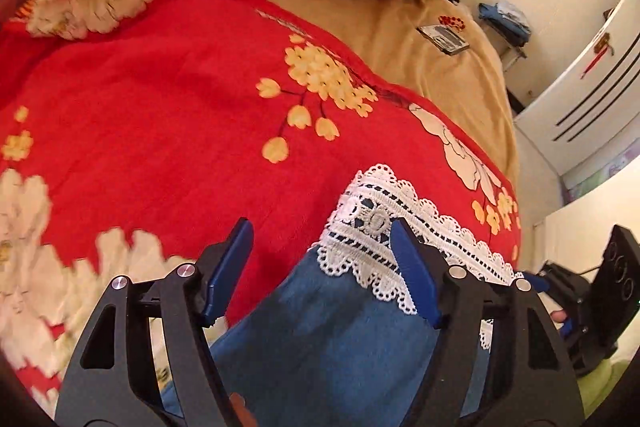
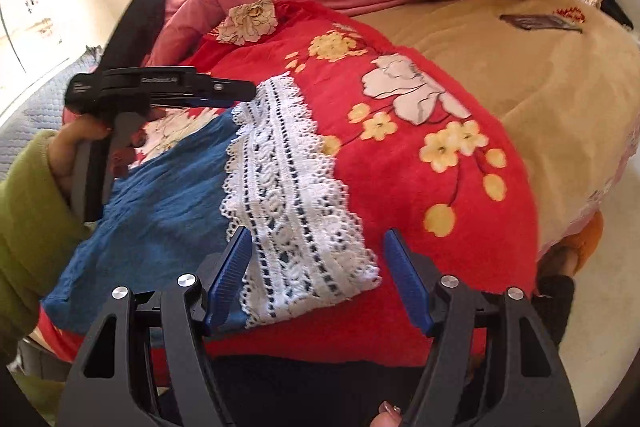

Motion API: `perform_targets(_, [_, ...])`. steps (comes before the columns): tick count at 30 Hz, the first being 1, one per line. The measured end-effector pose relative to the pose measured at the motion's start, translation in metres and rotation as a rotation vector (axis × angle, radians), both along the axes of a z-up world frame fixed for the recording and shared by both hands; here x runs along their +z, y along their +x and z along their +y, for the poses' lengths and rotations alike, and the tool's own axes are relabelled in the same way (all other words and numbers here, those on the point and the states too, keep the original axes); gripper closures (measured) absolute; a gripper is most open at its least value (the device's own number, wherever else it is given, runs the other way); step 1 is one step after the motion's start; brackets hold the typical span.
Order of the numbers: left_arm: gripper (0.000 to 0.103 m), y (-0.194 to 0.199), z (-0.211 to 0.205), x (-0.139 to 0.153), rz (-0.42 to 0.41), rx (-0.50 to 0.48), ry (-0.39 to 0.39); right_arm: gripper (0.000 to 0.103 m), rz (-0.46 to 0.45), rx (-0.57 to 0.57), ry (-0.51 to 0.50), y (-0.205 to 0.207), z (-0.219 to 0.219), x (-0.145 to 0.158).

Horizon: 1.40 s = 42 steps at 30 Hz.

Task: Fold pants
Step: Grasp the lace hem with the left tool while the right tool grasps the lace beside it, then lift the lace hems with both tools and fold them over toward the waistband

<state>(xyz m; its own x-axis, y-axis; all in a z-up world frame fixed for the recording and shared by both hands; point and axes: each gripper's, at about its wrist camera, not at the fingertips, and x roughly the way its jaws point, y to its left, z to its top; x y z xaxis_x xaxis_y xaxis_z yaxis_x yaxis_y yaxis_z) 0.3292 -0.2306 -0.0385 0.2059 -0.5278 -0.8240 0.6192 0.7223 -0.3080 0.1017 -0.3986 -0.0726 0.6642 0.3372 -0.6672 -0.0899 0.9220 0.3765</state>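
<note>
With both my left tongs [image 1: 320,267] and right tongs [image 2: 318,275] wide over the lace hem [image 2: 296,203] of the blue pants [image 2: 160,203] on the bed's red floral blanket [image 2: 400,163], I may pinch blanket too.

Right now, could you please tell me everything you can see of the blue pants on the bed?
The pants look like soft blue denim-like cloth with a wide band of white lace along the leg hem. They lie fairly flat, slightly wrinkled, on the red floral blanket, hem end away from the person. The left gripper is at the hem's far corner and the right gripper at its near corner, each with open jaws straddling the lace edge. The waist end is out of view.
</note>
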Motion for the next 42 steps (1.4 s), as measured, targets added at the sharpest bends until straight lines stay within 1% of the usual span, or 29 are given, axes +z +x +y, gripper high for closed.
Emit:
perform_targets(1, [0.04,0.001,-0.001,-0.004,0.016,-0.012,-0.006,0.053,0.0,0.013,0.001,0.001,0.003,0.0])
perform_targets(2, [0.047,0.001,-0.003,-0.008,0.028,-0.024,-0.008,0.055,-0.005,0.015,-0.013,0.001,0.005,0.001])
perform_targets(3, [0.051,0.0,-0.004,-0.01,0.033,-0.035,-0.014,0.06,-0.012,0.018,-0.016,0.0,0.006,0.003])
perform_targets(4, [0.053,0.0,-0.005,-0.01,0.036,-0.044,-0.019,0.061,-0.022,0.027,0.01,-0.001,0.004,0.005])
perform_targets(6, [0.066,-0.002,-0.008,-0.01,0.036,-0.08,-0.037,0.061,-0.026,0.03,0.03,-0.001,0.002,0.006])
perform_targets(9, [0.065,-0.005,-0.015,-0.011,0.008,-0.123,-0.025,0.059,-0.001,0.014,0.036,0.004,0.0,0.0])
perform_targets(10, [0.063,-0.007,-0.018,-0.011,-0.002,-0.14,-0.022,0.059,0.001,0.012,0.047,0.005,0.0,-0.002])
perform_targets(11, [0.058,-0.008,-0.02,-0.012,-0.001,-0.15,-0.028,0.059,0.0,0.014,0.049,0.006,0.001,-0.003])
perform_targets(12, [0.057,-0.008,-0.023,-0.014,0.002,-0.15,-0.025,0.059,-0.003,0.018,0.051,0.006,0.001,-0.003])
perform_targets(13, [0.057,-0.008,-0.023,-0.015,0.001,-0.15,-0.019,0.065,-0.006,0.022,0.057,0.006,0.001,-0.002])
perform_targets(14, [0.06,-0.009,-0.024,-0.015,-0.004,-0.15,-0.016,0.072,-0.013,0.029,0.063,0.005,0.002,0.0])
perform_targets(15, [0.074,-0.011,-0.025,-0.013,-0.004,-0.16,-0.015,0.079,-0.028,0.042,0.076,0.004,0.003,0.002])
perform_targets(16, [0.076,-0.013,-0.027,-0.012,-0.011,-0.165,-0.012,0.079,-0.046,0.053,0.096,0.003,0.004,0.005])
perform_targets(17, [0.078,-0.017,-0.028,-0.008,-0.037,-0.167,-0.002,0.079,-0.059,0.055,0.099,0.001,0.006,0.007])
perform_targets(18, [0.084,-0.019,-0.029,-0.006,-0.048,-0.169,0.004,0.079,-0.073,0.061,0.094,0.0,0.008,0.011])
perform_targets(19, [0.086,-0.02,-0.029,-0.004,-0.048,-0.175,0.006,0.079,-0.078,0.064,0.092,0.0,0.009,0.013])
perform_targets(20, [0.087,-0.021,-0.027,-0.002,-0.051,-0.172,0.004,0.079,-0.082,0.063,0.087,0.0,0.011,0.015])
perform_targets(22, [0.088,-0.021,-0.02,0.005,-0.056,-0.166,-0.027,0.079,-0.098,0.061,0.077,-0.003,0.014,0.023])
perform_targets(27, [0.088,-0.027,0.006,0.03,-0.089,-0.166,-0.13,0.079,-0.156,0.085,0.043,-0.017,0.028,0.049])
perform_targets(32, [0.088,-0.036,0.047,0.056,-0.117,-0.167,-0.221,0.079,-0.216,0.135,0.015,-0.026,0.052,0.074])
perform_targets(37, [0.088,-0.053,0.085,0.07,-0.148,-0.16,-0.232,0.079,-0.27,0.227,-0.011,-0.038,0.091,0.097])
perform_targets(40, [0.088,-0.063,0.11,0.072,-0.153,-0.142,-0.219,0.079,-0.29,0.301,-0.028,-0.042,0.121,0.104])
perform_targets(42, [0.088,-0.069,0.128,0.071,-0.154,-0.127,-0.205,0.079,-0.287,0.338,-0.02,-0.042,0.136,0.104])
